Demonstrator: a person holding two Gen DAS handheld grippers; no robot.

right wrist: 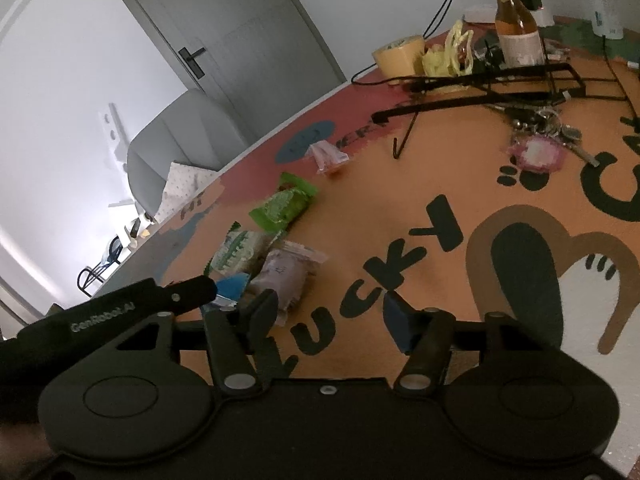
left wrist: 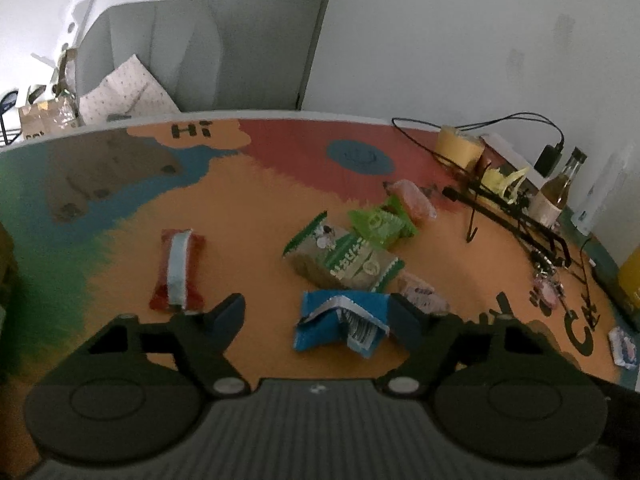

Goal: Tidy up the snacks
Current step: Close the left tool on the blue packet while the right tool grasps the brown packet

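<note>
Several snack packets lie on the colourful table mat [left wrist: 248,200]. A red packet [left wrist: 178,270] lies left. A blue packet [left wrist: 340,318] lies between my left gripper's [left wrist: 316,312] open fingers, unheld. Beyond it are a tan-and-green packet [left wrist: 346,260], a bright green packet [left wrist: 380,222], a pink packet [left wrist: 414,196] and a pale purple packet [left wrist: 422,294]. In the right wrist view my right gripper [right wrist: 330,312] is open and empty over the mat, with the purple packet [right wrist: 286,274], the tan-and-green packet [right wrist: 240,250], the green packet [right wrist: 282,204] and the pink packet [right wrist: 328,156] ahead left.
A tape roll [right wrist: 400,54], a yellow bag [right wrist: 452,54], a bottle [right wrist: 516,26], a black wire rack [right wrist: 500,80], keys [right wrist: 536,148] and cables crowd the far right. A small packet [left wrist: 624,346] lies near the right edge. A grey chair [left wrist: 160,52] stands behind the table.
</note>
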